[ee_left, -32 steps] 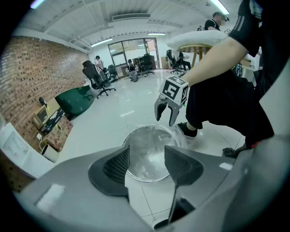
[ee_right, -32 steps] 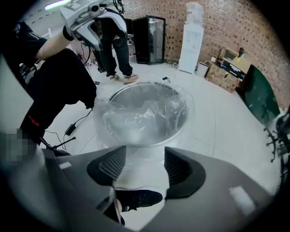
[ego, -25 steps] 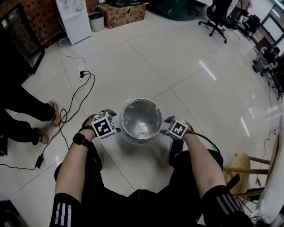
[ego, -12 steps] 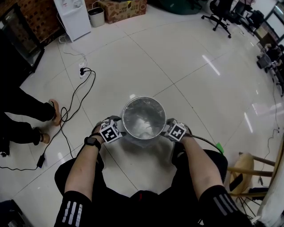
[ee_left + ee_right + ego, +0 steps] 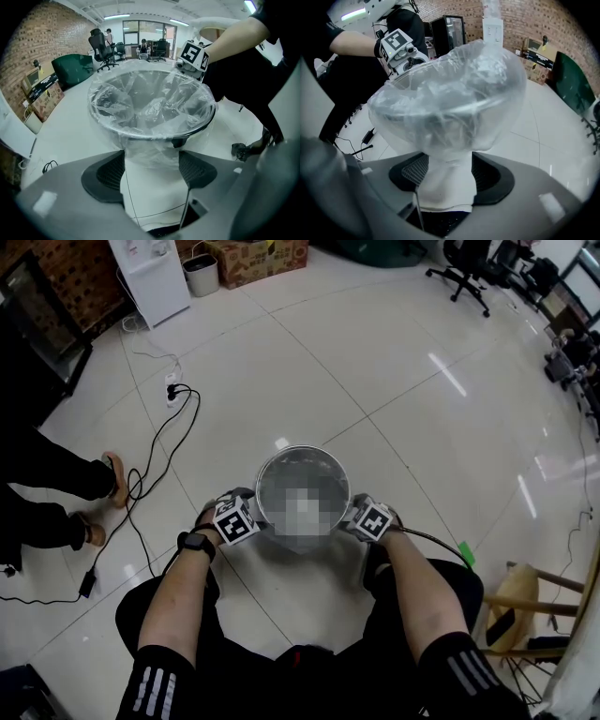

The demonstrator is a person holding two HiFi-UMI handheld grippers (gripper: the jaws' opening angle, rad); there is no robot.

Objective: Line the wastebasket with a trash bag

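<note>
A round metal wastebasket [image 5: 302, 457] stands on the white tile floor between my knees. A clear trash bag [image 5: 150, 101] lines it, and its edge is folded out over the rim and hangs down the wall. My left gripper [image 5: 239, 518] is low against the basket's left side. Its jaws have just been opening and stand wide apart, with loose bag film [image 5: 152, 150] hanging between the pads. My right gripper [image 5: 364, 518] is at the right side, also open. There the bag [image 5: 450, 93] bulges over the rim and drapes into the gap between the pads.
A black cable and power strip [image 5: 173, 395] lie on the floor to the left, near a person's legs and feet [image 5: 56, 488]. A wooden stool [image 5: 530, 601] is close on the right. A white cabinet [image 5: 150, 273], a cardboard box [image 5: 258, 259] and office chairs [image 5: 464, 273] stand far off.
Both grippers have sunk lower beside the basket and drawn in against its sides. The basket stays in place.
</note>
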